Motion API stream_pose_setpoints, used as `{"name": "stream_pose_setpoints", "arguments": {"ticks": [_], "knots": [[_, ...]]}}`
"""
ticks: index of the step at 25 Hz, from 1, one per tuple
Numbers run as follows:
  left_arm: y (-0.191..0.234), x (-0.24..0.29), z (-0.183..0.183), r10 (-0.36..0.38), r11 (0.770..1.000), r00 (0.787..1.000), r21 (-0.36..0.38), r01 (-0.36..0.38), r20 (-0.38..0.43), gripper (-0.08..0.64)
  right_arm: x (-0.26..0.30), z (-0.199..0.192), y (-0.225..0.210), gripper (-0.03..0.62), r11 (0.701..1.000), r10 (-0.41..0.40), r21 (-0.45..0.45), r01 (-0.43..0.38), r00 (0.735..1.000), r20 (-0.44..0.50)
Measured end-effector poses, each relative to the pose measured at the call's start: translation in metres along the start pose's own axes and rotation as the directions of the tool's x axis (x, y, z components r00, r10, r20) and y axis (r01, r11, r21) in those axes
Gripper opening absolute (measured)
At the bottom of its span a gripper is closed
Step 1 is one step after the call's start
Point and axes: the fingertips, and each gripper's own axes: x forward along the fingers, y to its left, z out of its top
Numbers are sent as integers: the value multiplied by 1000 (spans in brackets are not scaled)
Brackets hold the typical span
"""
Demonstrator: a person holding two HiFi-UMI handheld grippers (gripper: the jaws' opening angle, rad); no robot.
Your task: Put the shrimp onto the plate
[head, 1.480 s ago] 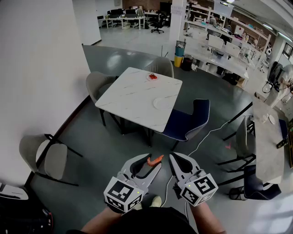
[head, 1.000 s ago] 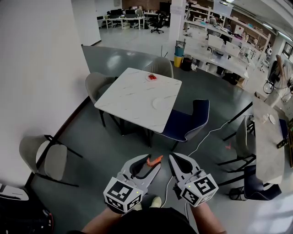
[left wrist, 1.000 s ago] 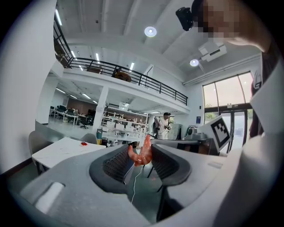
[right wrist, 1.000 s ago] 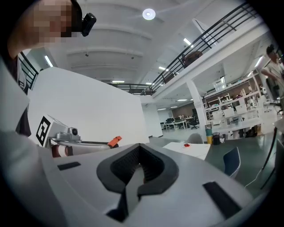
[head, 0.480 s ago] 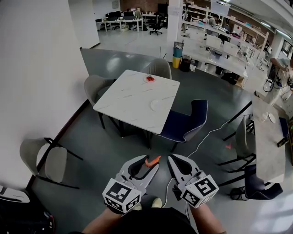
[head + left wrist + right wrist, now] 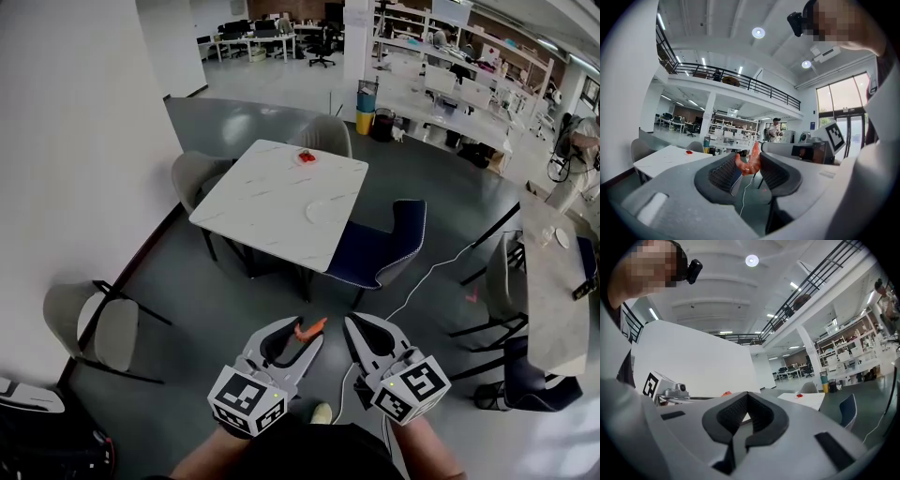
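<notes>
An orange shrimp (image 6: 310,328) (image 6: 749,161) is pinched between the tips of my left gripper (image 6: 305,331) (image 6: 748,165), held over the grey floor some way short of the table. My right gripper (image 6: 351,327) (image 6: 747,405) hangs beside it, shut with nothing in it. Ahead stands the white marble table (image 6: 262,211). On it lies an empty white plate (image 6: 320,211) near the right edge. A second small plate with red shrimp (image 6: 305,157) sits at the far edge and shows as a red spot (image 6: 689,152) (image 6: 800,395) in both gripper views.
Grey chairs (image 6: 194,174) (image 6: 327,136) stand at the table's left and far sides, a blue chair (image 6: 386,246) at its right. Another grey chair (image 6: 94,323) stands by the white wall on the left. A white cable (image 6: 427,272) trails over the floor. Desks (image 6: 553,272) fill the right.
The view has crept slightly forward toward the table. Both grippers keep their pose, and the shrimp stays gripped in the left one.
</notes>
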Motion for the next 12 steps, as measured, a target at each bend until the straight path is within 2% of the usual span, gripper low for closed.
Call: {"name": "stream_pose_setpoints", "arguments": {"ticks": [6,12], "knots": [[11,12,-3,5,1000,1000,-4,-5,-13,170,11,-3,-10,2,1000,4,-1,-4,1000,-17],[48,28,-6,3,1000,1000,-16,-3,-23,170,43,-6,-26,2,1000,-15,5,15,999,-32]]}}
